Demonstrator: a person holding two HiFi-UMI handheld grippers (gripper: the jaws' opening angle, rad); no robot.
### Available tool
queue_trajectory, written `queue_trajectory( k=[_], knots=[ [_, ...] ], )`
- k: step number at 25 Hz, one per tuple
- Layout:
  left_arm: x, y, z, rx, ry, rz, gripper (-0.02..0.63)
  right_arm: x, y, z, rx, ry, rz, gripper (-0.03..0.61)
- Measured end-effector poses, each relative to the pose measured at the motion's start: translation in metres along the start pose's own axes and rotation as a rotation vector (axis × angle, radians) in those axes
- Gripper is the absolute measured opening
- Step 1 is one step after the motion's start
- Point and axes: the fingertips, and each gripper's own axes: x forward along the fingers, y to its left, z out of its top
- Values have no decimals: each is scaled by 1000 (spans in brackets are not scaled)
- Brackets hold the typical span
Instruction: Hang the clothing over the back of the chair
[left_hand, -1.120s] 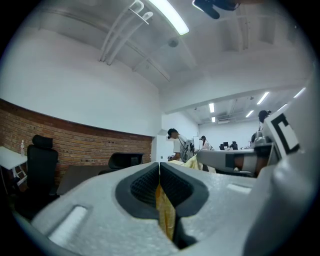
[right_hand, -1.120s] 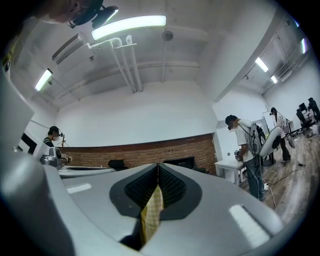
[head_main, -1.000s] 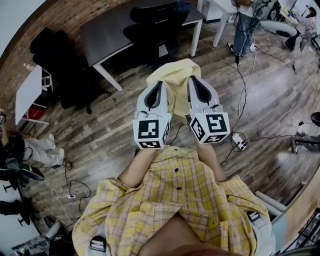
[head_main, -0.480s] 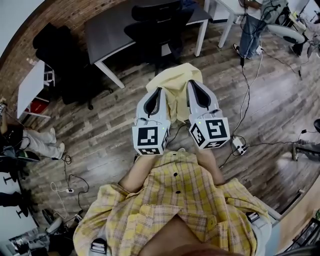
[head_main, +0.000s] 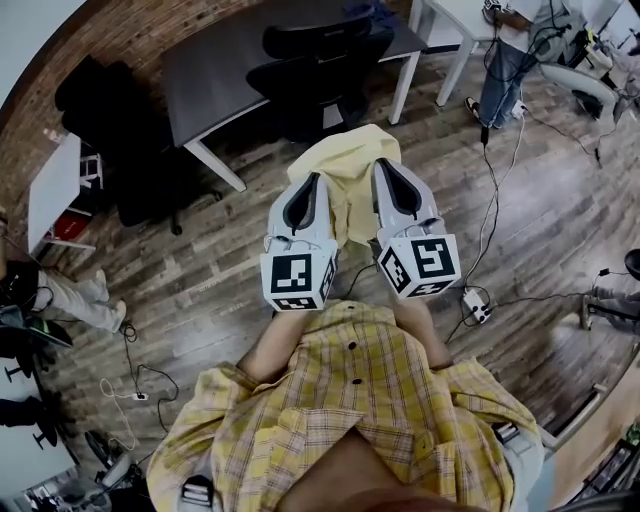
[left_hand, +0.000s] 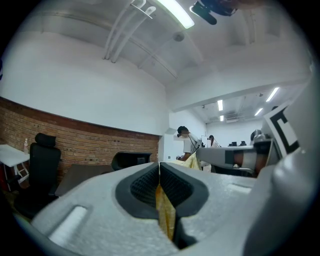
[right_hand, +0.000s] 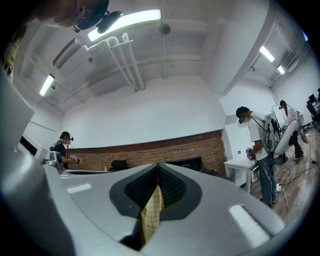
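A pale yellow garment (head_main: 350, 170) hangs between my two grippers, held up above the wooden floor. My left gripper (head_main: 314, 178) is shut on its left edge; a yellow fold of the garment (left_hand: 165, 215) shows pinched between the jaws. My right gripper (head_main: 386, 165) is shut on the right edge, with a checked strip of the garment (right_hand: 151, 212) between its jaws. A black office chair (head_main: 312, 58) stands ahead of the garment, pushed against a dark desk (head_main: 215, 70). Both grippers are level and side by side, short of the chair.
A second black chair (head_main: 125, 140) stands at the left by a white table (head_main: 55, 190). Cables and a power strip (head_main: 475, 305) lie on the floor at the right. A person (head_main: 505, 50) stands by a white desk at the upper right; another person's legs (head_main: 75, 295) show at the left.
Both grippers and the garment have held about the same place in view, while the chair and desk have shifted slightly; the view has drifted a little toward them.
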Motion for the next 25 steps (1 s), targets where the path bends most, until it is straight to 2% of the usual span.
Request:
queue_trajectory(
  k=[13,25],
  knots=[
    [111,96,33,-47,-29,-50,8,135,-24,15,-28,-3,-61,11],
    [208,176,46,-78,-15,-173,8,250,-36,17,-51,-3,-167,11]
  ],
)
